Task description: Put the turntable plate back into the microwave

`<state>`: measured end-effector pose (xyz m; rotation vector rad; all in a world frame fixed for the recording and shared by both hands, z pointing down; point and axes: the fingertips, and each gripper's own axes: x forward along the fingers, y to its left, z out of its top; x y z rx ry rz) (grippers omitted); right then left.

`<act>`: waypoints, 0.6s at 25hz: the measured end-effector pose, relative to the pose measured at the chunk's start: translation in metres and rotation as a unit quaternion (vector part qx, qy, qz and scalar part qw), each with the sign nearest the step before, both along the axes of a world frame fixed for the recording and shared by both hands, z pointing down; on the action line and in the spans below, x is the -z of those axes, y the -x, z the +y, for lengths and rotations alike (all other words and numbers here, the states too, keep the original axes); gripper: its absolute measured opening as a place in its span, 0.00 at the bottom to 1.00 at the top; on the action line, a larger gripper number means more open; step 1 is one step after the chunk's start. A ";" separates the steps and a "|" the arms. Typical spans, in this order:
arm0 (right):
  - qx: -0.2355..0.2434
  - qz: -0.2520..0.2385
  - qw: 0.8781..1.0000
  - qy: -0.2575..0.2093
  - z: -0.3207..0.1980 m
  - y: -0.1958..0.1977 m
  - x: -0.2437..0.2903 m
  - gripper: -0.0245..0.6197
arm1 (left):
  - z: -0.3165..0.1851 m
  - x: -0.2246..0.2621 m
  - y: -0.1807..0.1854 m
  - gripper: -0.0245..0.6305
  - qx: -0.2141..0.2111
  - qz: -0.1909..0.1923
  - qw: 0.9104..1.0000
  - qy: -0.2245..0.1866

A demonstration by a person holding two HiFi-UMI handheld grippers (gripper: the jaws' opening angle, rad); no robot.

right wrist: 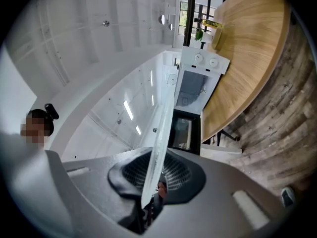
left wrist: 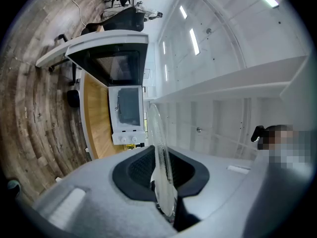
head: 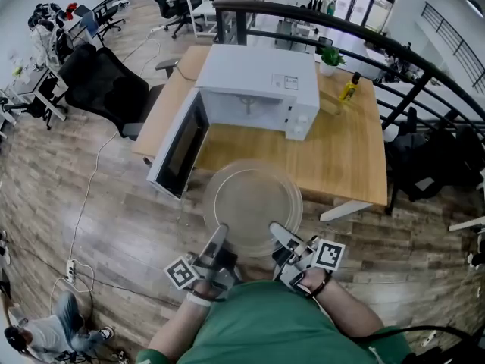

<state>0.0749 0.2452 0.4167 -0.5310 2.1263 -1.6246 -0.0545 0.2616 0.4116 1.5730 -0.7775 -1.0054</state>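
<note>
Currently holding the clear round glass turntable plate (head: 252,203) with both tools, out in front of my chest.

- Left gripper (head: 217,240): fingers (left wrist: 136,171) closed on the plate's near rim, left of centre. In the left gripper view the glass runs edge-on between the dark pads.
- Right gripper (head: 278,233): fingers (right wrist: 176,175) closed on the near rim too, right of centre. The right gripper view shows the same edge-on pane in the pads.
- Plate attitude: lies about flat, face up. Being a disc, it has no long axis. Near rim is at my grippers, far rim points toward the white microwave (head: 258,89).
- Plate position: in the air, in no contact with the oven. In the head view its far rim overlaps the near edge of the wooden table (head: 345,161).
- Microwave stands on the table, cavity facing me, its door (head: 180,149) swung open to the left.
- A yellow bottle (head: 349,88) stands right of the microwave, well apart from the plate.
</note>
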 end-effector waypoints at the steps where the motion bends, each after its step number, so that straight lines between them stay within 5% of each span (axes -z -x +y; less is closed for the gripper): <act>1: -0.002 0.001 1.000 0.000 0.000 0.004 0.000 0.12 | 0.000 0.000 0.004 0.12 -0.002 0.001 1.000 0.000; 15: -0.048 0.019 0.999 -0.012 -0.004 0.060 -0.006 0.12 | -0.016 -0.010 0.060 0.12 -0.053 0.013 0.999 0.002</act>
